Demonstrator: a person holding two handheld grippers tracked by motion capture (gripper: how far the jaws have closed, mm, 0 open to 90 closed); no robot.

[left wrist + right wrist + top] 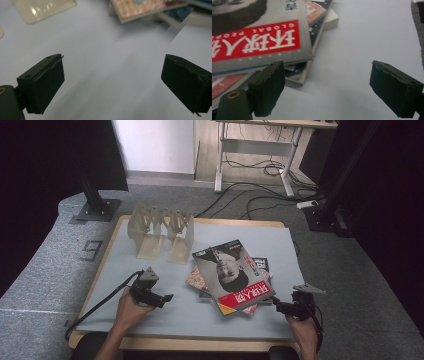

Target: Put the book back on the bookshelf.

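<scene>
Grey carpeted floor is seen around a wood-edged table w/ pale blue-grey top. Behind it, a white wall and a white-framed desk are located; black cables are laid across floor. Dark stand posts are set at both sides.

Showing bare forearms, no sleeves, at the table's near edge; gripping black two-jaw tools, left gripper and right gripper, each carrying a grey three-cornered plate, trailing black cable, wearing blocky, scuffed black pads.
</scene>
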